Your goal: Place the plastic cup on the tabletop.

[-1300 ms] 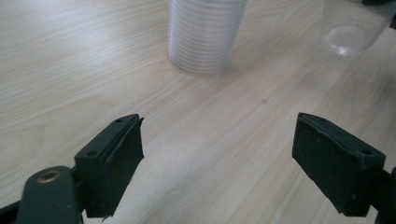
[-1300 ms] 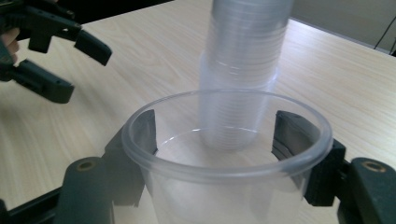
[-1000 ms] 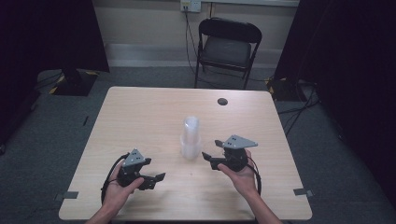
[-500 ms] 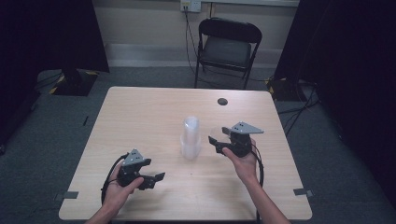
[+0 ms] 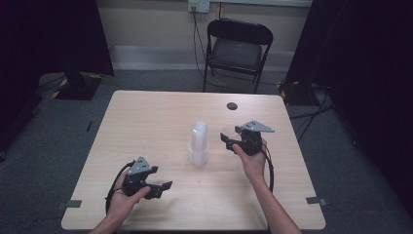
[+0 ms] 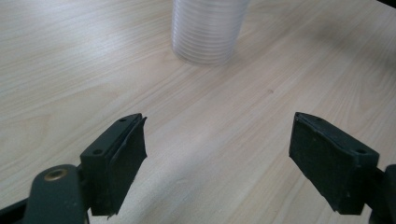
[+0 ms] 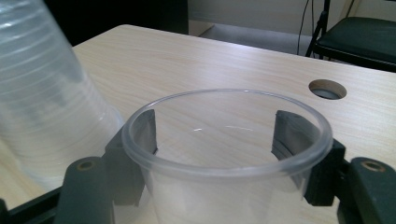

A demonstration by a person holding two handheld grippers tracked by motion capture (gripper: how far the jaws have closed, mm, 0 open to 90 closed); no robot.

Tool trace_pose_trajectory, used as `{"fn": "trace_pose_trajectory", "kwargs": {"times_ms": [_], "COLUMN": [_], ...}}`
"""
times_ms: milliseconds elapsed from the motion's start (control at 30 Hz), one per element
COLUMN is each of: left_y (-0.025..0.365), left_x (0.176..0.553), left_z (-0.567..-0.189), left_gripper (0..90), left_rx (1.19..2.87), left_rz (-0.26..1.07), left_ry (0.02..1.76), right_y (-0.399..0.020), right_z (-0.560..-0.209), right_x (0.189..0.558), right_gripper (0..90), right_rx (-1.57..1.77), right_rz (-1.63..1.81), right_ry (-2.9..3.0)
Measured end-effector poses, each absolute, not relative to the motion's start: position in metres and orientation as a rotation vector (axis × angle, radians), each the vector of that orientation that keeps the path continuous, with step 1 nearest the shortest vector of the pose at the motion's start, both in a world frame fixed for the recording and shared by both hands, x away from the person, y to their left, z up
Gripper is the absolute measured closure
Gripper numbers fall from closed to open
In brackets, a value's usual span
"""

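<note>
Cup-carrying right gripper [image 5: 228, 142] has slid up the high view over the last second, from the lower right of the table toward its middle right, and now sits just right of the stack of clear plastic cups [image 5: 198, 144] at centre frame. Its jaws are clamped on a single clear plastic cup [image 7: 229, 154], whose rim fills the lower half of the right gripper view with a black pad pressed on each flank. That cup, held clear of the stack and moving away from it, suggests one cup has been peeled off and is being taken to a spot of its own.

Left gripper [image 5: 160, 187] has not shifted; it rests in the person's hand at the lower left of the high view, jaws spread wide and empty, pointed at the foot of the stack, which stands at the top centre of the left gripper view.

Round cable hole [image 5: 232, 106] lies in the wooden table [image 5: 146, 117] above the right gripper, a place to avoid when setting the cup down. Black folding chair [image 5: 237, 46] stands beyond the far edge.
</note>
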State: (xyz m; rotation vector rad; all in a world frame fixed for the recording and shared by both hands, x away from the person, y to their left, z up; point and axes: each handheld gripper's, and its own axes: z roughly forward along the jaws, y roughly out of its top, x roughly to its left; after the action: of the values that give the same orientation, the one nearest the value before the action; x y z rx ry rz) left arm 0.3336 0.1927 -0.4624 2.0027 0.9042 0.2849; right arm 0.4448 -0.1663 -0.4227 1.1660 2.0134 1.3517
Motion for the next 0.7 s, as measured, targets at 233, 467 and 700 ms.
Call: {"fn": "trace_pose_trajectory", "kwargs": {"times_ms": [233, 467, 700], "left_y": [0.193, 0.193, 0.194], "left_x": [0.334, 0.334, 0.334], "left_z": [-0.462, -0.463, -0.462], "left_gripper": [18.5, 18.5, 18.6], "left_rx": [2.004, 2.008, 2.002], "left_rz": [0.29, 0.292, 0.296], "left_ry": [0.91, 0.908, 0.91], "right_y": [-0.164, -0.157, -0.151], "right_z": [-0.432, -0.445, -0.456], "right_x": [0.462, 0.478, 0.486], "right_gripper": [30.7, 30.1, 28.9], "right_rx": [1.21, 1.228, 1.22], "right_rz": [1.339, 1.324, 1.317], "right_ry": [1.992, 1.995, 2.001]}}
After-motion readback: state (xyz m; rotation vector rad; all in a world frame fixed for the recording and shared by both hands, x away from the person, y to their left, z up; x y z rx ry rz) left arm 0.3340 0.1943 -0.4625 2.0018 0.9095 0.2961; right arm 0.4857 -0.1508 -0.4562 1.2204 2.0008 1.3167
